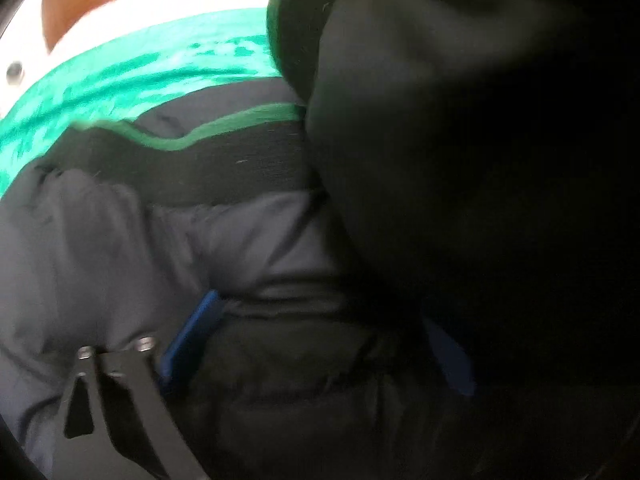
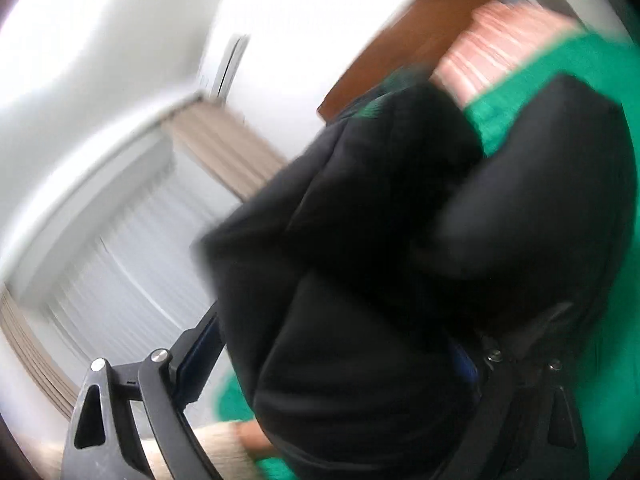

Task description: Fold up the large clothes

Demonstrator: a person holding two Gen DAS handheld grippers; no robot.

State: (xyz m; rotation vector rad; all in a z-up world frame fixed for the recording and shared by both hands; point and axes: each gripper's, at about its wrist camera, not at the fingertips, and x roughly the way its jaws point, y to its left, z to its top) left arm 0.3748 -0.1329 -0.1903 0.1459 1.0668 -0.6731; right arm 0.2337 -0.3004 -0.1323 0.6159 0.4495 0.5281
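A dark padded jacket (image 1: 168,248) lies on a green bed cover (image 1: 132,76), a green-edged band running across it. The left gripper (image 1: 316,344) points down onto the jacket, its blue pads set wide apart with a bulge of the fabric between them; whether they press it cannot be told. In the blurred right wrist view, the right gripper (image 2: 332,364) stands wide with a black fold of the jacket (image 2: 360,280) between its fingers, grip unclear. Curtains (image 2: 132,264) and a white wall (image 2: 280,20) lie behind.
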